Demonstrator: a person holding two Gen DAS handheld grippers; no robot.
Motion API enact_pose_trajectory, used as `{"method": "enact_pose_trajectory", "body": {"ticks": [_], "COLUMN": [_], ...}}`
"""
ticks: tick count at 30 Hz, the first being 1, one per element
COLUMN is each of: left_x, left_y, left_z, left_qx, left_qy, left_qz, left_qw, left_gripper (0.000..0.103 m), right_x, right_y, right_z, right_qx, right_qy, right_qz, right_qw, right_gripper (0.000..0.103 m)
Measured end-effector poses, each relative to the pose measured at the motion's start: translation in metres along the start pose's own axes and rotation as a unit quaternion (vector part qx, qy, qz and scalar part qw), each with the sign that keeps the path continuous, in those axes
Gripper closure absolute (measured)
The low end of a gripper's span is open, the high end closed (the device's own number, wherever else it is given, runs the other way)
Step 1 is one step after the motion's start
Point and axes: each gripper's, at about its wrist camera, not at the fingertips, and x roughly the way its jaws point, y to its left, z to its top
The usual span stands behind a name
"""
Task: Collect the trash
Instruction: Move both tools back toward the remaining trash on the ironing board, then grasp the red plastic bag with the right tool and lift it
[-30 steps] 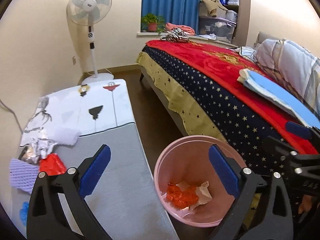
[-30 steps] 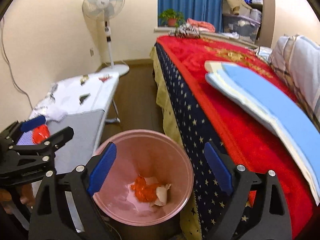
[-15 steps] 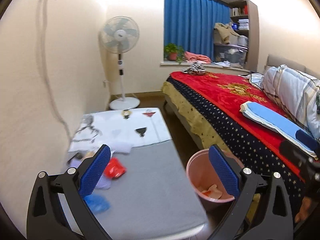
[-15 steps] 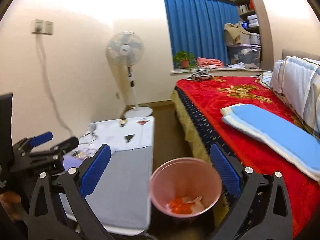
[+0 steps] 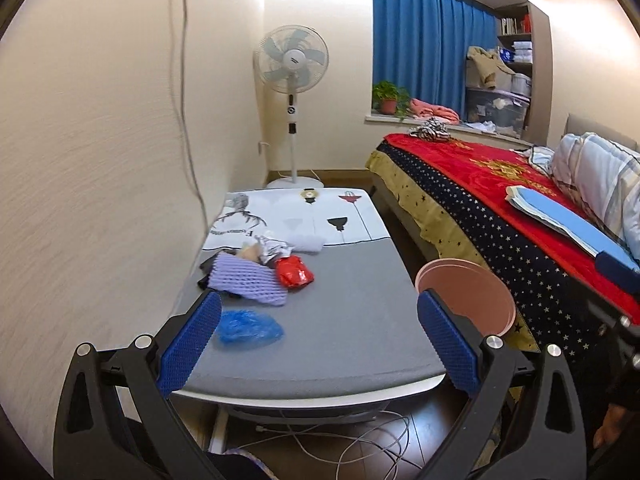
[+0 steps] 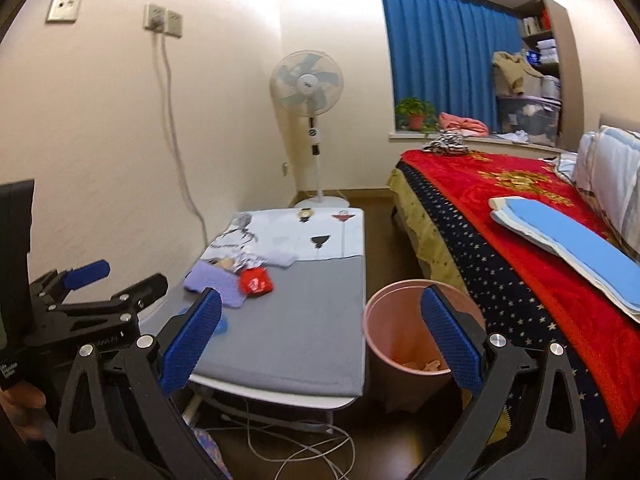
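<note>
A pile of trash lies on the low grey-topped table [image 5: 352, 340]: a red wrapper [image 5: 294, 274], a purple foam net [image 5: 248, 282], crumpled silver foil [image 5: 272, 248] and a blue plastic scrap [image 5: 248, 326]. A pink bin [image 5: 466, 294] stands on the floor between table and bed. It holds orange and pale scraps [image 6: 424, 365]. My left gripper [image 5: 318, 320] is open and empty, back from the table's near end. My right gripper [image 6: 320, 316] is open wide and empty, with the bin [image 6: 400, 320] beyond its right finger. The left gripper [image 6: 88, 288] also shows at the left of the right wrist view.
A bed [image 5: 480, 208] with a red and starred blanket runs along the right, with a folded blue mat [image 5: 560, 220] on it. A standing fan [image 5: 294, 60] is at the far wall. White cables [image 5: 360, 440] lie on the floor under the table. A wall closes the left side.
Both grippers have drawn back and up from over the pink bin. The whole table and its trash pile have come into view, and the bin now sits farther off.
</note>
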Motion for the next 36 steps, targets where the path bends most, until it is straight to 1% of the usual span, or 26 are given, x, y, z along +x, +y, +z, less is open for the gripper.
{"method": "enact_pose_trajectory", "body": {"ticks": [4, 13, 18, 23, 29, 32, 36], "left_x": [-0.010, -0.013, -0.013, -0.007, 0.006, 0.020, 0.048], "left_y": [0.006, 0.008, 0.016, 0.029, 0.051, 0.066, 0.090], "left_z": [-0.002, -0.005, -0.012, -0.016, 0.003, 0.020, 0.039], "left_qx": [-0.007, -0.009, -0.019, -0.021, -0.024, -0.023, -0.032], "left_qy": [-0.010, -0.013, -0.012, -0.008, -0.024, -0.037, -0.043], "left_qz": [0.003, 0.009, 0.023, 0.042, 0.075, 0.093, 0.116], "left_qw": [0.9999, 0.9998, 0.9995, 0.9989, 0.9966, 0.9947, 0.9918], "left_gripper": [0.008, 0.008, 0.008, 0.008, 0.008, 0.008, 0.008], "right_x": [-0.006, -0.007, -0.006, 0.006, 0.039, 0.070, 0.132], "right_y": [0.009, 0.011, 0.010, 0.010, 0.022, 0.031, 0.048], "right_z": [-0.005, -0.010, -0.009, -0.007, 0.003, 0.010, 0.016], "right_qx": [-0.007, -0.007, -0.007, -0.009, -0.027, -0.036, -0.048], "right_qy": [0.002, 0.006, -0.007, -0.003, -0.019, -0.029, -0.022], "right_qz": [0.006, 0.010, 0.008, 0.007, 0.009, 0.015, 0.029], "right_qw": [1.000, 1.000, 1.000, 1.000, 0.999, 0.999, 0.998], "right_gripper": [0.005, 0.005, 0.005, 0.005, 0.005, 0.005, 0.005]}}
